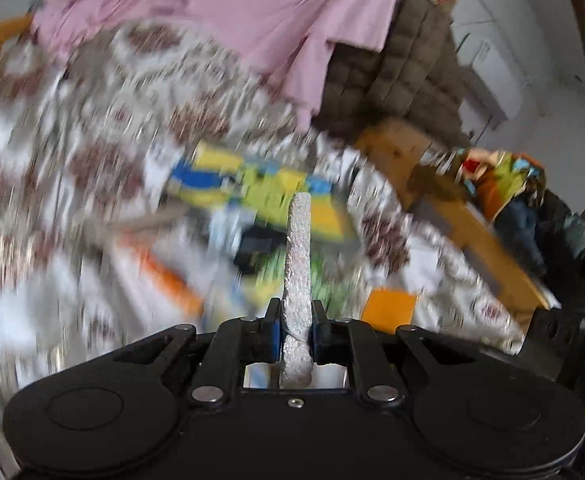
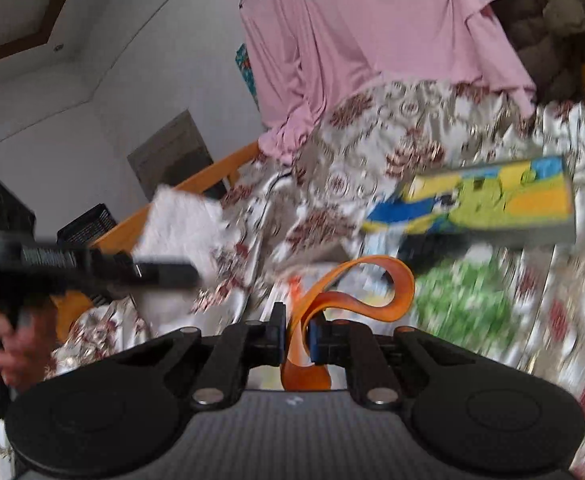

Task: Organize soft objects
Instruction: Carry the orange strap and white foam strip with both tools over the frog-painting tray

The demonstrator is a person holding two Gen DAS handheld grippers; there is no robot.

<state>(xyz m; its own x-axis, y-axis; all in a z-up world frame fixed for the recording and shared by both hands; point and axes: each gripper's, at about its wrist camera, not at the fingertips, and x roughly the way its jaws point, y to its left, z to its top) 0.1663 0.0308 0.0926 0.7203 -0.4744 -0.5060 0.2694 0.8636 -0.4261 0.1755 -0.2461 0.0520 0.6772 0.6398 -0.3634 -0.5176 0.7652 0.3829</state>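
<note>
The left gripper point(image 1: 296, 320) is clamping a white textured cloth point(image 1: 299, 264), seen edge-on. The right gripper point(image 2: 297, 332) is pinching an orange band point(image 2: 372, 292) looping above the patterned bedspread point(image 2: 372, 160). Motion blur is smearing the coloured items beneath.

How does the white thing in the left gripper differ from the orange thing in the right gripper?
The white cloth looks rough and textured; the orange strip is smooth. The white cloth stands up straight from the left gripper; the orange strip curls into a loop beyond the right gripper. Both are thin, soft pieces pinched between shut jaws.
</note>
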